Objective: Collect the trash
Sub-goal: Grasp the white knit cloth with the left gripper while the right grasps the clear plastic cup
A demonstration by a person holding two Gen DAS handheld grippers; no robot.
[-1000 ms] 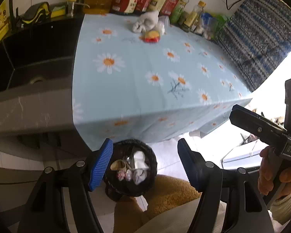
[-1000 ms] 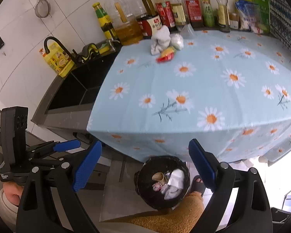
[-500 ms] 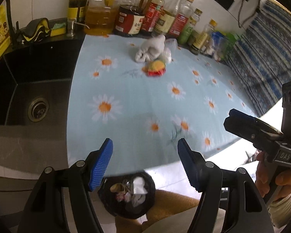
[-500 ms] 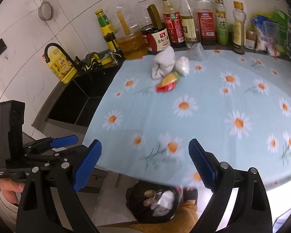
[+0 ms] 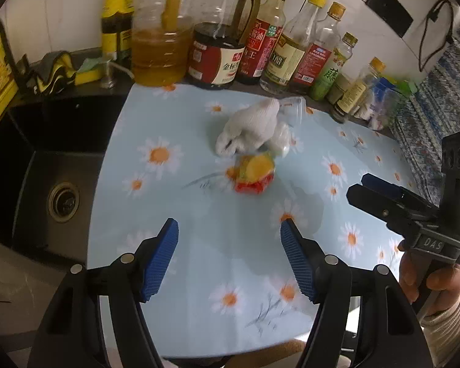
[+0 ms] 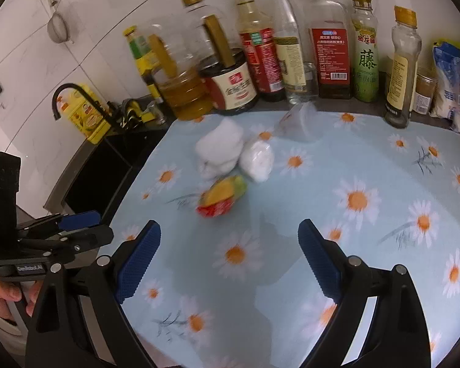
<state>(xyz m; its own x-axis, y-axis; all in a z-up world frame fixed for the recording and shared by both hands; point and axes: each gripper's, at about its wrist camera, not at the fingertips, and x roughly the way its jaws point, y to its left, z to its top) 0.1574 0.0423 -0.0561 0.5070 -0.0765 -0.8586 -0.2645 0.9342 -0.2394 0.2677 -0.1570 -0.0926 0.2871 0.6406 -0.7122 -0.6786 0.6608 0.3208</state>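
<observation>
Left wrist view: the left gripper (image 5: 230, 260) hangs over the desk (image 5: 199, 276), which wears a pale blue cloth printed with white daisies. Its jaws stand apart with nothing between them. The trash lies at twelve o'clock from them, well beyond the blue pads: a crumpled red and yellow snack wrapper (image 5: 254, 171) nearest, a crumpled white paper wad (image 5: 251, 128) touching its far edge, and a clear plastic cup (image 5: 291, 107) lying on its side just behind the wad. At nine o'clock is a black sink (image 5: 46, 184). A row of sauce and oil bottles (image 5: 260, 52) lines the wall past the trash. At three o'clock the right gripper (image 5: 365, 190) comes in, gripped by a hand (image 5: 429, 279) in a light sleeve.

Right wrist view: the right gripper (image 6: 230, 245) likewise has its jaws released and empty above the daisy cloth. The snack wrapper (image 6: 220, 196) sits at eleven o'clock, just beyond the left pad. Behind it lie the white paper wad (image 6: 220, 150) and a smaller white crumpled ball (image 6: 257, 159), touching each other; the clear cup (image 6: 297, 119) lies further back towards one o'clock. The left gripper (image 6: 86, 227) shows at nine o'clock, its jaws seen edge-on.
</observation>
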